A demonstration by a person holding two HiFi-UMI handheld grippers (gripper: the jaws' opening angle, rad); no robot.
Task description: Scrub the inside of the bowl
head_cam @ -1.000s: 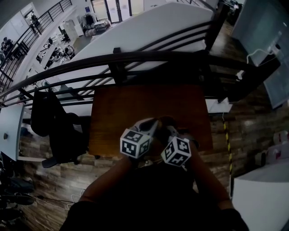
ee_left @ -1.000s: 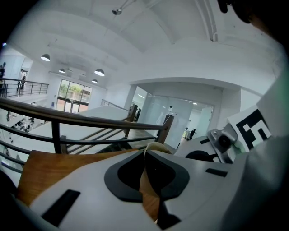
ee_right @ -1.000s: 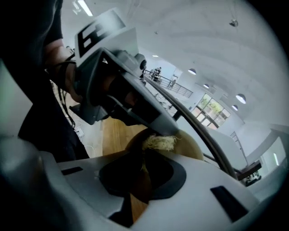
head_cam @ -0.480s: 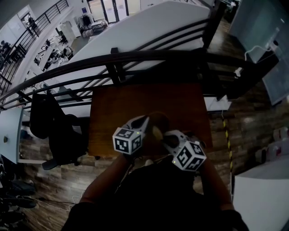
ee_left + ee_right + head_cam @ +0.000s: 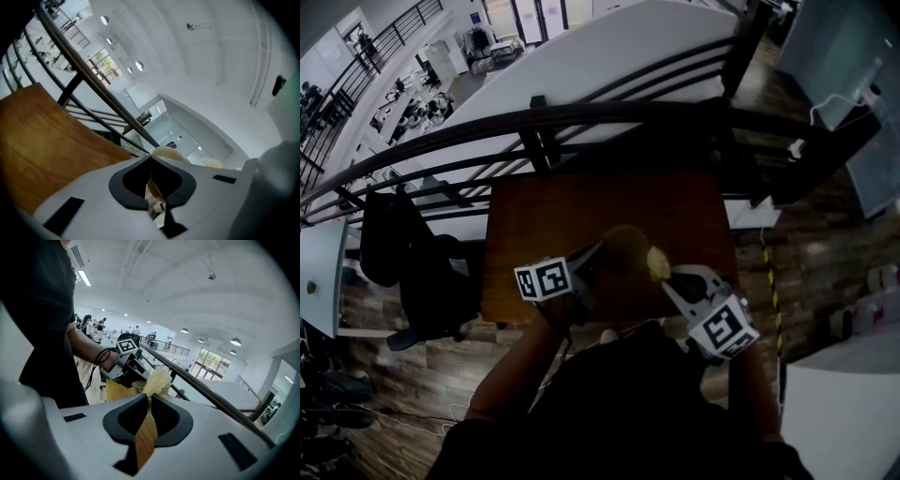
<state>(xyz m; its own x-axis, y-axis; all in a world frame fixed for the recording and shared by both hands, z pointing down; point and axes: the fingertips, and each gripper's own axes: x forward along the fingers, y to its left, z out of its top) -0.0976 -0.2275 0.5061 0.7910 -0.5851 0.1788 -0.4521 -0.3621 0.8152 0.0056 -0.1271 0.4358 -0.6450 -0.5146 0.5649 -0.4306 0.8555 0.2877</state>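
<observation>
A small tan bowl is held above the wooden table by my left gripper, whose jaws are shut on its rim. In the left gripper view the cream rim of the bowl sticks out just past the shut left gripper. My right gripper is shut on a pale yellow fibrous scrubber, which sits just to the right of the bowl and outside it. In the right gripper view the scrubber stands up from the right gripper, with the bowl behind it.
A dark metal railing runs along the table's far edge, with a drop to a lower floor beyond. A black chair with a jacket stands left of the table. The person's arm and dark sleeve fill the left of the right gripper view.
The two grippers have drawn apart: the left one moved left with the bowl, and the right one swung right and down, bringing the scrubber into view beside the bowl.
</observation>
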